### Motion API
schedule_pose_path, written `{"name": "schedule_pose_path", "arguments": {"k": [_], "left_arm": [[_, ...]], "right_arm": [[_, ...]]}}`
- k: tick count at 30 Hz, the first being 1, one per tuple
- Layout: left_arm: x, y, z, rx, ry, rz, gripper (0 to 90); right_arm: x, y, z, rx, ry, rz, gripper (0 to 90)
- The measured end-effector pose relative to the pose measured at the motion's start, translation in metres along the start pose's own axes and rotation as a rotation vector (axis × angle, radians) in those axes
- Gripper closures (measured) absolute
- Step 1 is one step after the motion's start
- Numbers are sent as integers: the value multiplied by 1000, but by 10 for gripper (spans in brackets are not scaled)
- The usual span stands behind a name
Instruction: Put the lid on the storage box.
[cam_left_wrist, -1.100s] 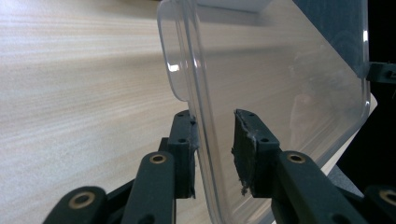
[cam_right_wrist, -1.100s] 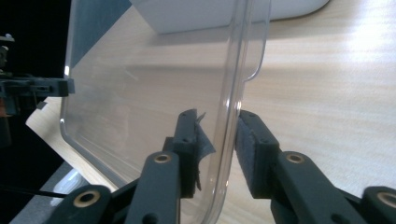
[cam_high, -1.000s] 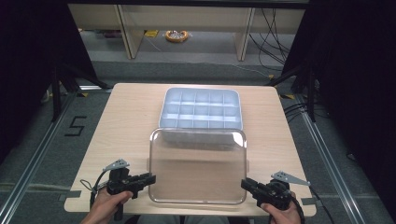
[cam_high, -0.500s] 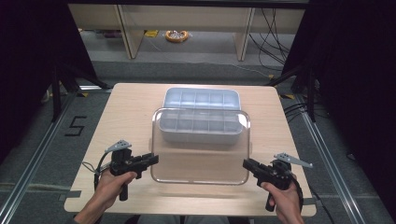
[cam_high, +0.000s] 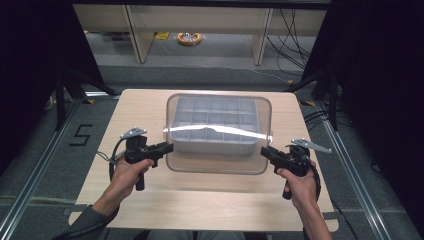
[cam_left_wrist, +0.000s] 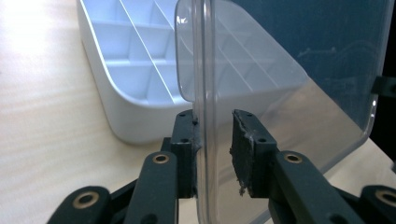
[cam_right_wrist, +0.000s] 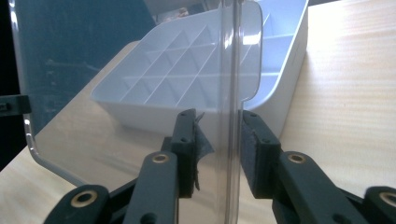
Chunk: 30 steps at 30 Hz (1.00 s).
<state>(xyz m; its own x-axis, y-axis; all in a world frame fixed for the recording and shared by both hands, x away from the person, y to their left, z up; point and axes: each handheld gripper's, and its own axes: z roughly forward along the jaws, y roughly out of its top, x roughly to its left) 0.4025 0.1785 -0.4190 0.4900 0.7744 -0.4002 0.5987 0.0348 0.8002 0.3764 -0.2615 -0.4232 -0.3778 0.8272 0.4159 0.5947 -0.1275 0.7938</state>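
A clear plastic lid (cam_high: 220, 162) hangs tilted over a white compartment tray (cam_left_wrist: 126, 70) in the middle of the table (cam_high: 150, 200). My left gripper (cam_high: 169, 146) is shut on the lid's left rim, and its jaws have just closed a little further on it. My right gripper (cam_high: 264, 151) is shut on the right rim; its jaws have just eased slightly with the rim still between them. In the left gripper view the lid (cam_left_wrist: 299, 70) stands upright between the pads of that gripper (cam_left_wrist: 215, 140). The right gripper view shows the lid (cam_right_wrist: 93, 70) in that gripper (cam_right_wrist: 217, 144), with the tray (cam_right_wrist: 289, 60) behind.
The tray's compartments look empty. Bare wood lies in front of the tray and at both sides. Beyond the table's far edge are shelf legs and a yellow coil (cam_high: 189, 38) on the floor. Dark frames stand at left and right.
Both hands have moved forward and up. The lid has gone from the near part of the table to above the tray.
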Motion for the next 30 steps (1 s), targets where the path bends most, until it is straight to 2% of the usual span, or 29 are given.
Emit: {"name": "schedule_pose_path", "arguments": {"k": [1, 4, 6, 7, 8, 9, 12, 13, 14, 16, 17, 18, 19, 20, 21, 22, 23, 26, 27, 28, 30], "left_arm": [[0, 4, 1, -6, 2, 2, 706], [0, 16, 5, -14, 13, 11, 704], [0, 23, 8, -15, 31, 13, 702], [1, 26, 10, -21, 35, 12, 699], [2, 29, 11, -17, 37, 10, 699], [3, 32, 14, -21, 37, 3, 699], [5, 41, 22, -32, 51, -7, 691], [7, 44, 24, -28, 48, -11, 691], [8, 47, 27, -29, 52, -18, 691], [10, 52, 33, -30, 59, -31, 689], [11, 54, 36, -34, 61, -36, 688], [12, 57, 39, -34, 62, -43, 687], [13, 59, 41, -34, 66, -47, 686], [14, 61, 44, -32, 65, -50, 685], [14, 63, 46, -29, 69, -54, 684], [15, 65, 48, -29, 71, -54, 684], [16, 67, 49, -26, 72, -56, 683], [19, 72, 53, -24, 80, -64, 682], [20, 74, 54, -24, 83, -64, 681], [21, 75, 56, -25, 85, -68, 681], [24, 77, 59, -25, 91, -80, 680]], "right_arm": [[-3, 3, 3, -13, -9, -38, 695], [-2, 13, 10, -14, -19, -1, 686], [-5, 20, 14, -29, -21, -12, 684], [-3, 23, 16, -25, -20, 18, 683], [-6, 27, 19, -35, -31, -23, 682], [-7, 30, 20, -37, -33, -25, 682], [-4, 40, 26, -32, -39, 27, 679], [-8, 44, 28, -44, -45, -11, 678], [-6, 47, 30, -36, -49, 26, 676], [-9, 53, 34, -42, -61, 11, 674], [-13, 56, 37, -49, -71, -18, 673], [-12, 58, 39, -46, -78, 0, 671], [-14, 61, 41, -48, -82, -10, 670], [-13, 63, 43, -44, -88, 17, 667], [-13, 65, 45, -41, -93, 23, 665], [-16, 67, 47, -44, -96, 6, 664], [-14, 69, 49, -39, -104, 35, 664], [-18, 73, 55, -37, -108, 26, 661], [-17, 74, 57, -32, -103, 52, 661], [-21, 76, 59, -39, -108, 14, 660], [-20, 78, 63, -27, -114, 46, 659]]}}
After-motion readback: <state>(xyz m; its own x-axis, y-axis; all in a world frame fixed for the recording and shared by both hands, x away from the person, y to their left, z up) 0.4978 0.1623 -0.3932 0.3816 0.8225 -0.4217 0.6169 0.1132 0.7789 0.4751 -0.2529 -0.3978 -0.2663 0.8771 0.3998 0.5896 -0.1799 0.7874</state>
